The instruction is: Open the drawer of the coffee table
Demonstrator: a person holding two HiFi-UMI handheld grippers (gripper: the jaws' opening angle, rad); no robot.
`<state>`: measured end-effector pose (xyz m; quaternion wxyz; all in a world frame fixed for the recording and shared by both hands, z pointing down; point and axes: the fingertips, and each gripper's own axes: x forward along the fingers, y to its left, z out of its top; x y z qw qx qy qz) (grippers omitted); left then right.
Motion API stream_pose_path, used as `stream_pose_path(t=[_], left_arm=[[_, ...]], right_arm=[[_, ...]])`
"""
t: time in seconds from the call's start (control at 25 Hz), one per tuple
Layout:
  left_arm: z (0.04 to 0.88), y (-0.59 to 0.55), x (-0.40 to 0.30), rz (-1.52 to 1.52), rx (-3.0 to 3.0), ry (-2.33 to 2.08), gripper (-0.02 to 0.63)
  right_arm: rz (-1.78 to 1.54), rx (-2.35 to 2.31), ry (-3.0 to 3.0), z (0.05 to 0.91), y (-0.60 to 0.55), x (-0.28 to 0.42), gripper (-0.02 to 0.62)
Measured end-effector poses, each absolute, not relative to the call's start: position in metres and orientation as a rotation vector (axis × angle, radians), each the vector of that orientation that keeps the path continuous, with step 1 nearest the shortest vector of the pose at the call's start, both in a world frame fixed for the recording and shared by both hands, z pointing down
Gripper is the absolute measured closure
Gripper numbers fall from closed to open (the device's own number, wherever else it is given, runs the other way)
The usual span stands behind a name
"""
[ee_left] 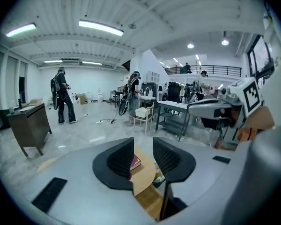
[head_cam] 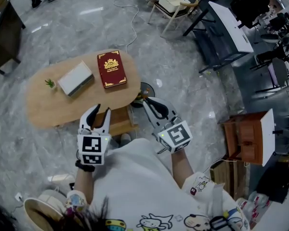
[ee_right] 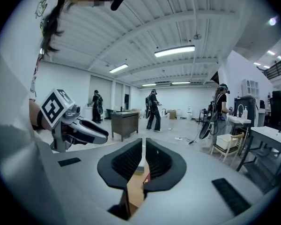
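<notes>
On coffee table (head_cam: 43, 109): red book (head_cam: 111, 69), white box (head_cam: 75, 78), plant (head_cam: 50, 83)

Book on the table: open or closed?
Closed. The book lies flat on the table, its red cover with gold ornament facing up.

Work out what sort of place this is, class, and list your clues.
Probably a big open lab or workshop hall: a metal-framed workbench, a cable trailing over the polished floor, and a wooden coffee table standing in the open.
</notes>
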<state>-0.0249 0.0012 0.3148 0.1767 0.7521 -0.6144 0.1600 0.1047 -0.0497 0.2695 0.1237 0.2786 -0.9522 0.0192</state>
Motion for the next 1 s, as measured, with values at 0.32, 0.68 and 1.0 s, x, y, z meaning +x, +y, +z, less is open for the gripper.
stream_pose_path(t=[0.32, 0.68, 1.0], left_arm=[[0.301, 0.028, -0.056, 0.319, 2.032, -1.835, 0.574], [0.298, 0.035, -0.053, 0.307, 2.027, -1.847, 0.601], [0.298, 0.035, -0.047, 0.325, 2.045, -1.838, 0.601]], right_arm=[[0.179, 0.872, -2.837, 0.260, -0.034, 0.111, 0.595], [0.225, 0.875, -2.793, 0.274, -0.023, 0.118, 0.597], [0.230, 0.860, -2.772, 0.279, -0.019, 0.115, 0.597]])
